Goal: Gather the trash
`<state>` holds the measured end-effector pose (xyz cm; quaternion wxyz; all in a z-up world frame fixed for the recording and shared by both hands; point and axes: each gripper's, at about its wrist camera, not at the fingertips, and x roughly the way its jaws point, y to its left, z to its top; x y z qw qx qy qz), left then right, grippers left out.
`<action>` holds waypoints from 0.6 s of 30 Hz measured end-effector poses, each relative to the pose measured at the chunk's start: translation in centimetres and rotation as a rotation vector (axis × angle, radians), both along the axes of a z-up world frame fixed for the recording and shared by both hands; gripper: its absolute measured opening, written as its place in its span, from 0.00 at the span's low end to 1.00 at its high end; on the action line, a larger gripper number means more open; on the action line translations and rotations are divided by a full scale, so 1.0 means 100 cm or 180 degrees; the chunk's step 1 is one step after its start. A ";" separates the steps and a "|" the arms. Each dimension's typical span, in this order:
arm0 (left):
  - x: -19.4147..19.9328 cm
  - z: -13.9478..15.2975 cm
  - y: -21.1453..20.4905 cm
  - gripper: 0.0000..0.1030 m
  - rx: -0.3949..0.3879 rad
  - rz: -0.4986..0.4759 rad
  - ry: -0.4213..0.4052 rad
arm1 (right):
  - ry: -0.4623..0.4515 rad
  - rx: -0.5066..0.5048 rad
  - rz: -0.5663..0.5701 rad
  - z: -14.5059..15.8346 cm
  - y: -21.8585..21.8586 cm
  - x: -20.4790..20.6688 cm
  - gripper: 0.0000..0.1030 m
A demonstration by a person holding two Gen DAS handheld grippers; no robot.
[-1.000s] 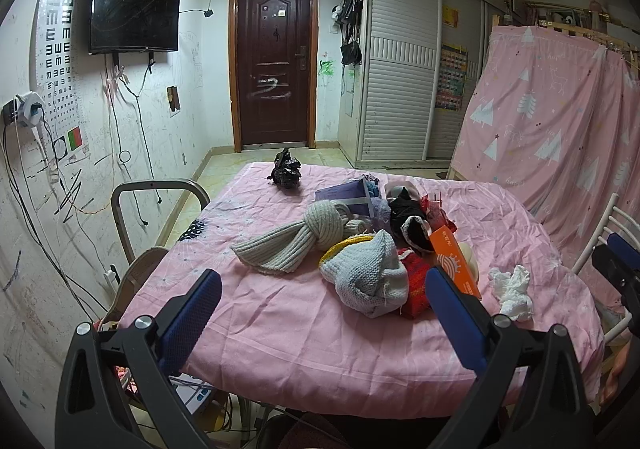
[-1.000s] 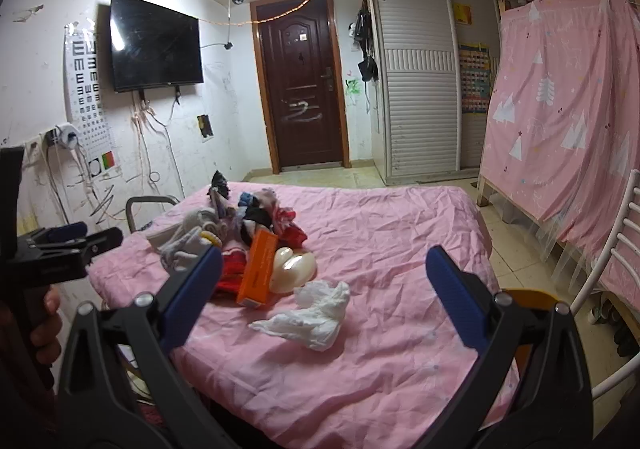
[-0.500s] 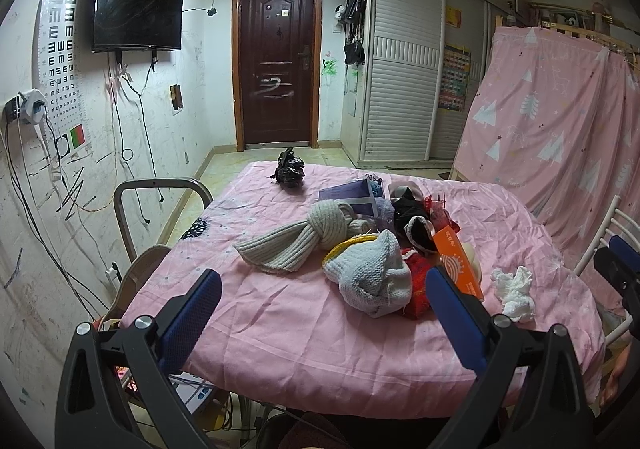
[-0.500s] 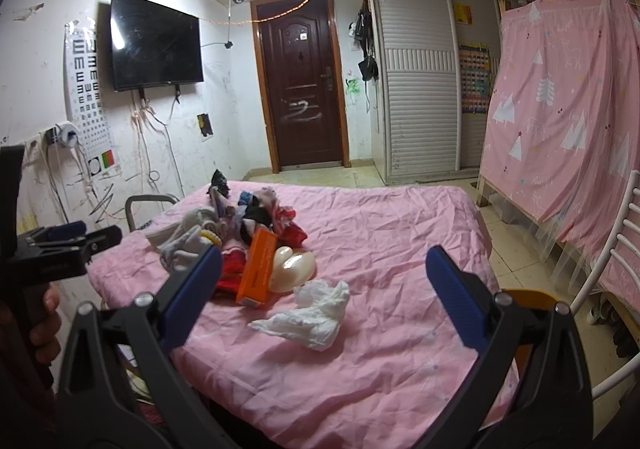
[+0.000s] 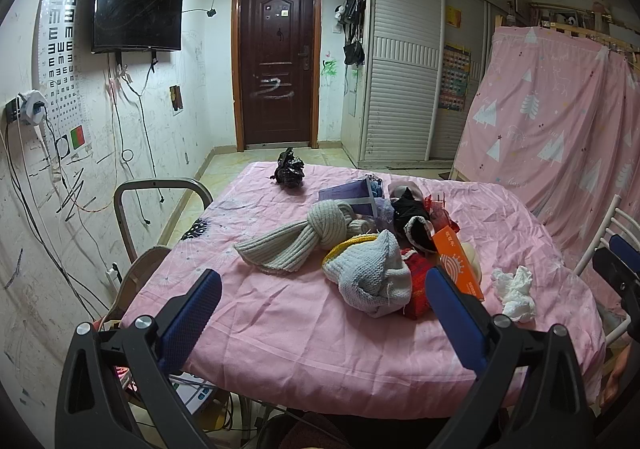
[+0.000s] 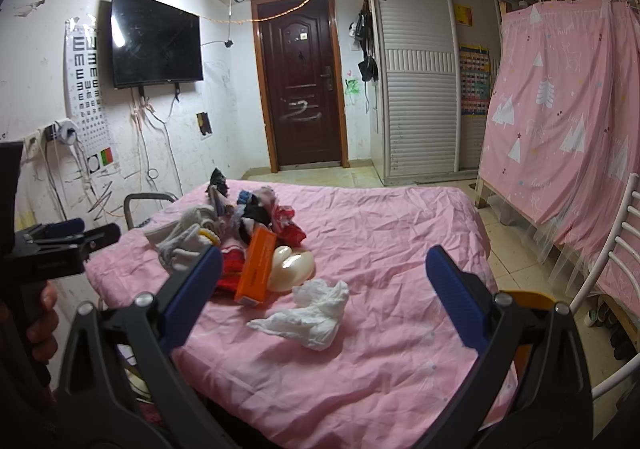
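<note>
A crumpled white tissue (image 6: 310, 313) lies on the pink-covered table (image 6: 400, 241), just ahead of my right gripper (image 6: 324, 293), which is open and empty. The same tissue (image 5: 516, 293) shows at the right in the left wrist view. An orange box (image 6: 256, 269) and a black crumpled bag (image 5: 289, 171) also lie on the cloth. My left gripper (image 5: 320, 309) is open and empty, held near the table's front edge, facing a pile of knitwear: a grey scarf (image 5: 296, 237) and a white knitted hat (image 5: 372, 277).
A metal chair frame (image 5: 160, 189) stands at the table's left, a white chair (image 6: 616, 269) at its right. A pink curtain (image 6: 560, 109) hangs on the right, with a door (image 6: 300, 89) and wardrobe behind. A yellow bin rim (image 6: 528, 297) shows behind the right finger.
The left wrist view has shifted slightly, with the table contents sitting a little higher and to the right. The right gripper has barely moved. Both stay open.
</note>
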<state>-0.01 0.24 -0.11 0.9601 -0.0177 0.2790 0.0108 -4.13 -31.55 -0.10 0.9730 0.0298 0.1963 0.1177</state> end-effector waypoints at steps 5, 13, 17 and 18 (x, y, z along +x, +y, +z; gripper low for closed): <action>0.000 0.000 0.000 0.90 0.0001 0.0001 -0.0001 | 0.0001 -0.0005 -0.0001 0.000 0.001 0.001 0.94; 0.000 0.000 0.000 0.90 0.0006 0.0001 -0.0003 | 0.0000 -0.0005 0.0002 0.001 0.001 0.000 0.94; -0.001 0.002 0.003 0.90 0.0009 0.0006 -0.0004 | 0.0002 -0.0006 0.0001 0.001 0.001 0.000 0.94; -0.002 0.002 0.004 0.90 0.0007 0.0006 -0.0001 | 0.0002 -0.0007 -0.0001 0.001 0.001 0.000 0.94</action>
